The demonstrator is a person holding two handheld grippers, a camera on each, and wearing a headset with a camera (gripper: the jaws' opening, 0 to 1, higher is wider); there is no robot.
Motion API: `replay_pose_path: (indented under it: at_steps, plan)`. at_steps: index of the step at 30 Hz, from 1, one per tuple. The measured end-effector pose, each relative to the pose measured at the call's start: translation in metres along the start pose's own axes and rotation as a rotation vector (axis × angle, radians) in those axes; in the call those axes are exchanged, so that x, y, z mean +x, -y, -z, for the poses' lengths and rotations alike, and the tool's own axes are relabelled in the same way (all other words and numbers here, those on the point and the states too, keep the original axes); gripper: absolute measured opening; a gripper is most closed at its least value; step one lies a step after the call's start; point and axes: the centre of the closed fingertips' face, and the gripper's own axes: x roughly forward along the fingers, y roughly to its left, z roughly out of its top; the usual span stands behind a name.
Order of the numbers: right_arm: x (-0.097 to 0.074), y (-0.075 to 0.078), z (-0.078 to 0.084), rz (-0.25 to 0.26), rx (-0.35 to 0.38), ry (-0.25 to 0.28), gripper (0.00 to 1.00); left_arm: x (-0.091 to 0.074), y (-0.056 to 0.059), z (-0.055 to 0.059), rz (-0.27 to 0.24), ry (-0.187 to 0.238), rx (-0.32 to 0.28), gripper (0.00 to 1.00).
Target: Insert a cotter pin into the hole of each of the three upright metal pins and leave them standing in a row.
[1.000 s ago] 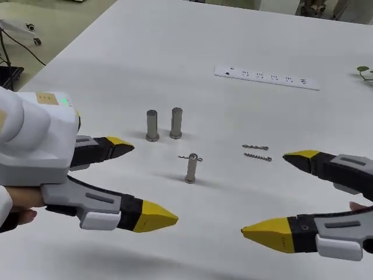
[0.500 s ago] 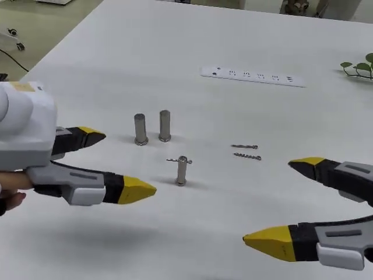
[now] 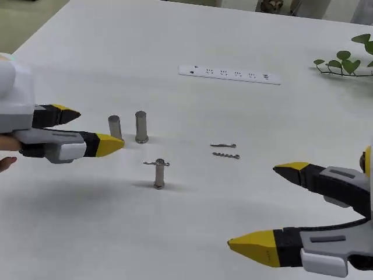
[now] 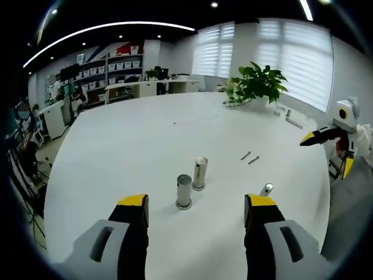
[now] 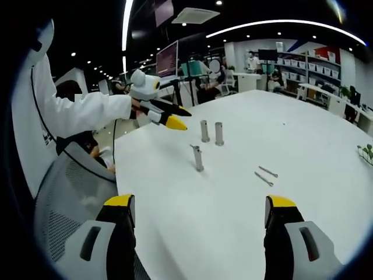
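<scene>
Wide bare table [image 3: 192, 227] near, left of the right gripper [image 3: 256, 206]. At left, two bare pins [image 3: 141, 126] close together, just ahead of the left gripper [image 3: 96, 128]; only a narrow gap between them. Third pin [image 3: 159, 174] apart, nearer. Loose cotter pins [image 3: 223, 145] flat at centre; power strip [image 3: 229, 74] far.

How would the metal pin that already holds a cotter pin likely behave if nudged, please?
The fitted pin stands tall and slim on a small base, so a high push would probably tip it. It looks solid metal, likely heavy for its size. The crosswise cotter pin might stop it rolling far.
</scene>
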Motion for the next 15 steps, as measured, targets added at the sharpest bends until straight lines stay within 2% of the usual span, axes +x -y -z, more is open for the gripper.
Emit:
replay_pose_path:
  at_steps: [1,3,5,7,9,12,15]
  plan:
    - [0.000,0.002,0.001,0.002,0.008,0.000,0.90,0.003,-0.001,0.000,0.000,0.002,-0.004,0.62]
    - [0.000,0.005,0.007,0.013,0.011,-0.019,0.91,0.011,0.000,-0.002,0.023,0.019,-0.055,0.56]
    - [-0.001,0.006,0.009,0.017,0.011,-0.030,0.90,0.015,-0.003,-0.001,0.018,0.015,-0.042,0.50]
    - [-0.003,0.007,0.009,0.026,0.019,-0.023,0.90,0.021,-0.005,-0.001,0.009,0.003,-0.031,0.48]
    - [-0.004,0.009,0.009,0.038,0.025,-0.014,0.91,0.026,-0.005,0.000,0.022,0.002,-0.054,0.47]
    - [-0.006,0.012,0.013,0.047,0.027,-0.027,0.91,0.033,-0.004,0.002,0.028,-0.006,-0.038,0.41]
    - [-0.009,0.016,0.017,0.059,0.033,-0.037,0.91,0.037,-0.002,0.005,0.031,-0.021,-0.034,0.40]
